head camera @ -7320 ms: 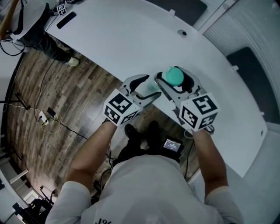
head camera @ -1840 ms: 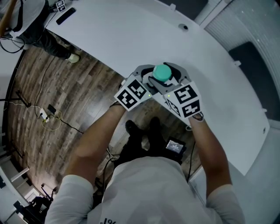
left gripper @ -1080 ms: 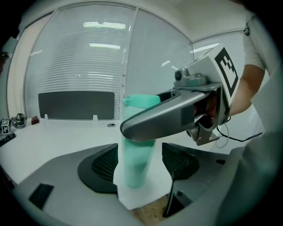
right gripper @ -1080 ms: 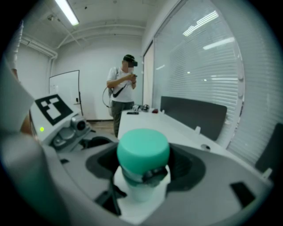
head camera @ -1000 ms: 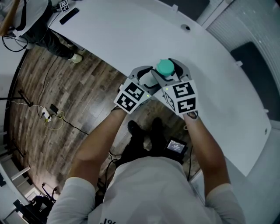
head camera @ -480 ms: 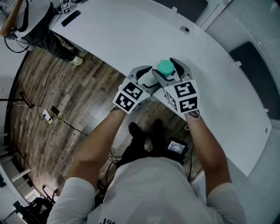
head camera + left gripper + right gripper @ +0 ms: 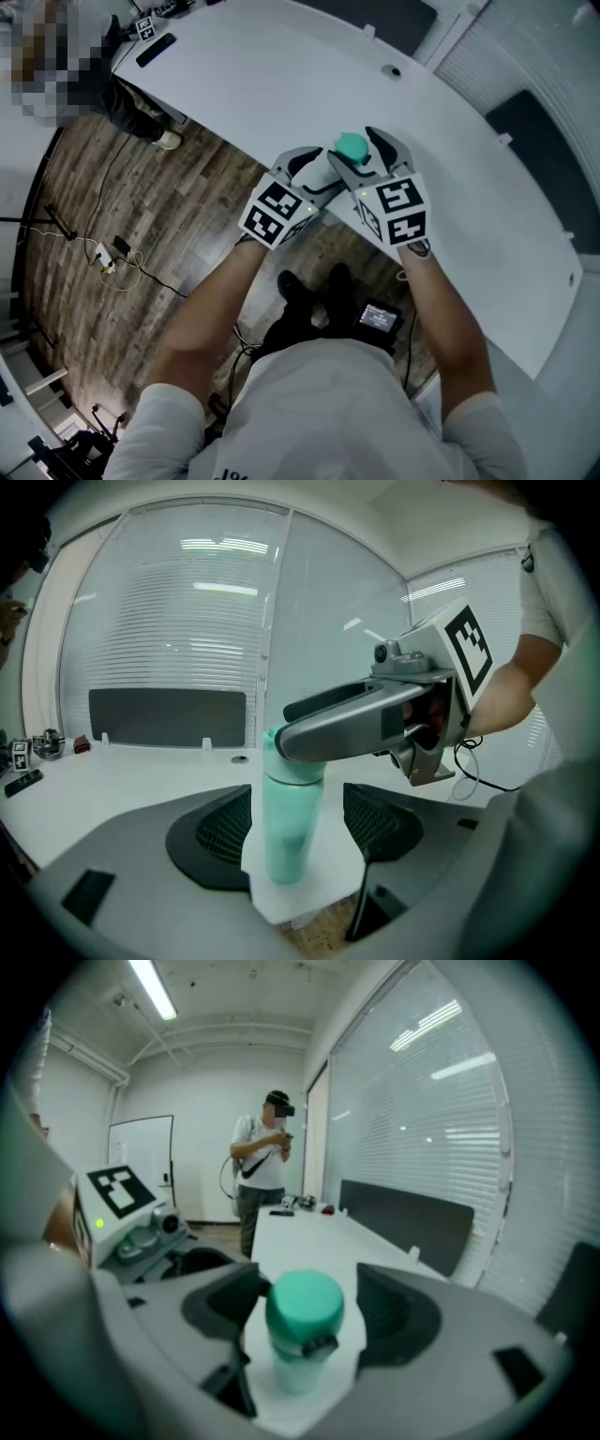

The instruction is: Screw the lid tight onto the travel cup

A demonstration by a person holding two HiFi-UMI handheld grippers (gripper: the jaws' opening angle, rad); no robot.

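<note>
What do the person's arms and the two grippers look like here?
Left gripper and right gripper are alike: grey bodies, dark mesh-patterned jaw pads, a white cube with black square markers on each, plus a small green light. The arms are bare below short white sleeves.

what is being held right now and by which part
Nothing looks gripped: the left gripper brackets the cup mid-body, the right gripper its lid, gaps showing.
</note>
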